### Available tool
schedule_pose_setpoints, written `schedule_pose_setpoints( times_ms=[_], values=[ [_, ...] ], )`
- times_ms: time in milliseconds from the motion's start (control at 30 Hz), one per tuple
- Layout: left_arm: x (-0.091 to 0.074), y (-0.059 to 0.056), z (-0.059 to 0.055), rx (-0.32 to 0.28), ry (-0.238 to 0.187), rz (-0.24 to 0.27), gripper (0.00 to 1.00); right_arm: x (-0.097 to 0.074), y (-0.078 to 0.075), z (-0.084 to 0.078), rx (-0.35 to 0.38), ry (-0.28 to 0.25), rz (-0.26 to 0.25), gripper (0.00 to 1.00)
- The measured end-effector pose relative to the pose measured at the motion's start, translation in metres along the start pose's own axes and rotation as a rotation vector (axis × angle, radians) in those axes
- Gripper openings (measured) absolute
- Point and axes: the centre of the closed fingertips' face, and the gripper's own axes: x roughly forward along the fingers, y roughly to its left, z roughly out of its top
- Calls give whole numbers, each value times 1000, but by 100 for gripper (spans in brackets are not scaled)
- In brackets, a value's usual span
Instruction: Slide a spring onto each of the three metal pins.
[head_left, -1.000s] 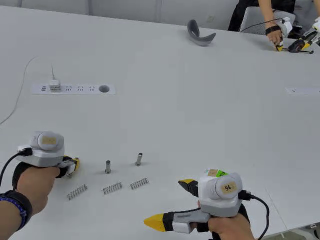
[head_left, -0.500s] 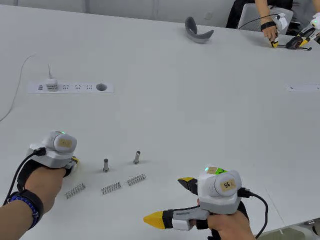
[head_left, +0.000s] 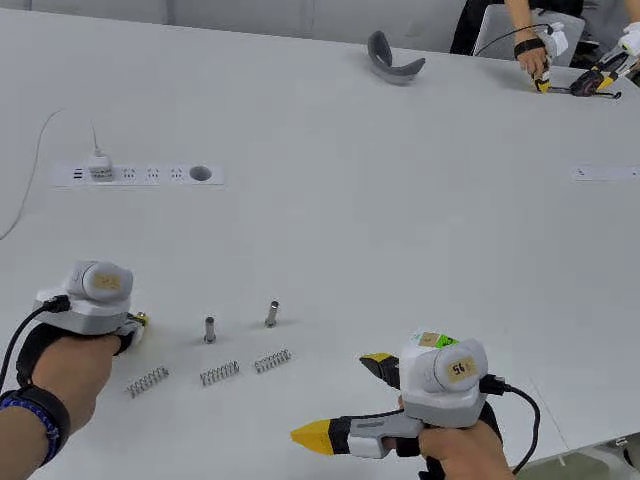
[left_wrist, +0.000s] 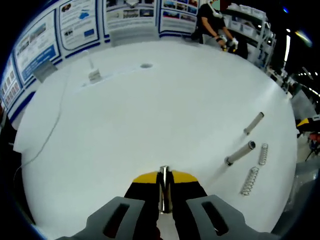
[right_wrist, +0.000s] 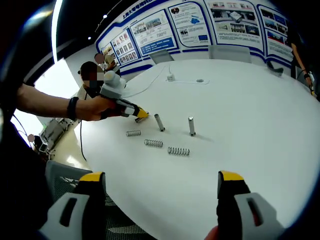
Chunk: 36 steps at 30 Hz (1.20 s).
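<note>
With the left gripper (left_wrist: 163, 176) jaws closed on one metal pin (left_wrist: 163, 196) and the right gripper (head_left: 345, 400) jaws spread wide and empty, a second pin (head_left: 209, 328) and a third pin (head_left: 272, 313) stand upright on the white table (head_left: 400, 230) between them, just behind a row of three springs (head_left: 220, 374) lying flat.

**Left pinching, right gaping**

The left gripper (head_left: 135, 322) is being held low at the left, wrist strapped, its jaws pinching 1 metal pin (left_wrist: 163, 190) lengthwise between them. The right gripper (head_left: 343, 400) is hovering at lower right, its 2 jaws spreading wide, pointing leftward.
</note>
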Motion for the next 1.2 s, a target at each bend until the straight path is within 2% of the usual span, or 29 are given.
schedule_pose_setpoints(
  times_ms=[367, 667, 1200],
  values=[
    [-13, 4, 3, -49, -32, -4, 7, 1, -1, 4, 5, -13, -1, 93],
    [-24, 7, 0, -83, -55, -10, 7, 2, 1, 5, 2, -17, 1, 93],
    [-36, 12, -4, -95, -73, -12, 7, 3, 5, 5, -3, -16, 6, 93]
  ],
)
